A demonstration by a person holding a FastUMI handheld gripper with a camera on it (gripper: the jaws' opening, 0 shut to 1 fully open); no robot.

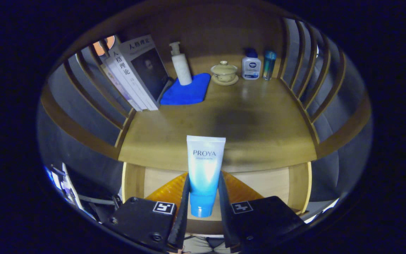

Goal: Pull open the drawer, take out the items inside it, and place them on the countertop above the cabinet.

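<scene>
Gripping a tube [204,173] by its lower, cap end, the gripper [203,201] has its jaws clamped on it, one finger pressing each side. The tube stands upright between the fingers, its flat crimped end uppermost, raised above the open drawer [277,183], whose pale wooden interior and an orange item [169,190] show beneath and behind the fingers. Beyond the tube lies the wooden tabletop [252,130], fenced by slatted rails at both sides. At its far end stand leaning books [136,74], a white pump bottle [181,65] resting on a folded blue cloth [187,91], a lidded ceramic cup on a saucer [224,72], a small white bottle with a blue cap [251,65] and, just beside it, a teal bottle [269,64].
</scene>
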